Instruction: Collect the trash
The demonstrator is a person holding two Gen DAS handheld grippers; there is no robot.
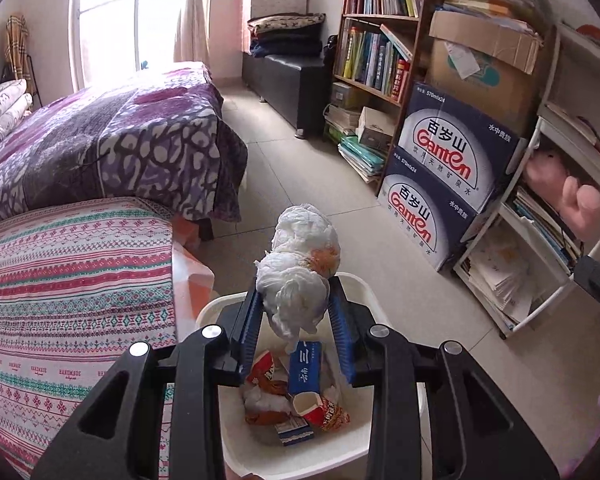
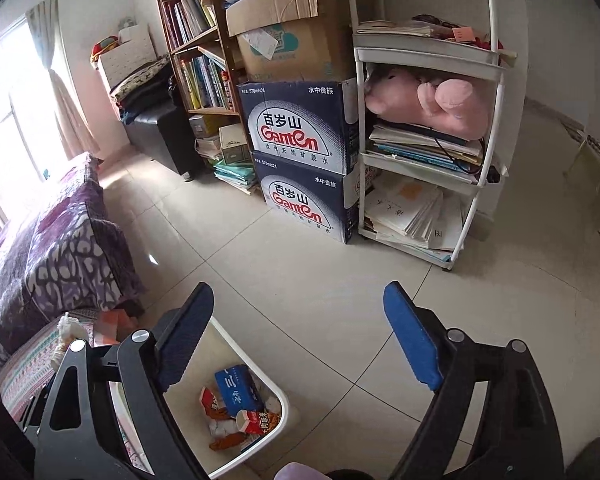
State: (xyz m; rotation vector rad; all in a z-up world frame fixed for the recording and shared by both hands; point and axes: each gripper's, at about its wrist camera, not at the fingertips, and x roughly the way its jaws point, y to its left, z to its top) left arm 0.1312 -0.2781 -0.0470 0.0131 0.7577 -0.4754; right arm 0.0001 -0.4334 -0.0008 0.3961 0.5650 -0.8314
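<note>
Fingers: left gripper (image 1: 295,298) pinching tissue wad (image 1: 300,268) over bin (image 1: 356,280) | right gripper (image 2: 296,336) spread (angled down)

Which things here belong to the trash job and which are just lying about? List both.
Job:
- left gripper holding the crumpled tissue wad
- white bin
- blue carton and red wrappers inside it
- right gripper, open and empty

Lying about:
- water cartons
- bookshelf
- pink plush
- bed
</note>
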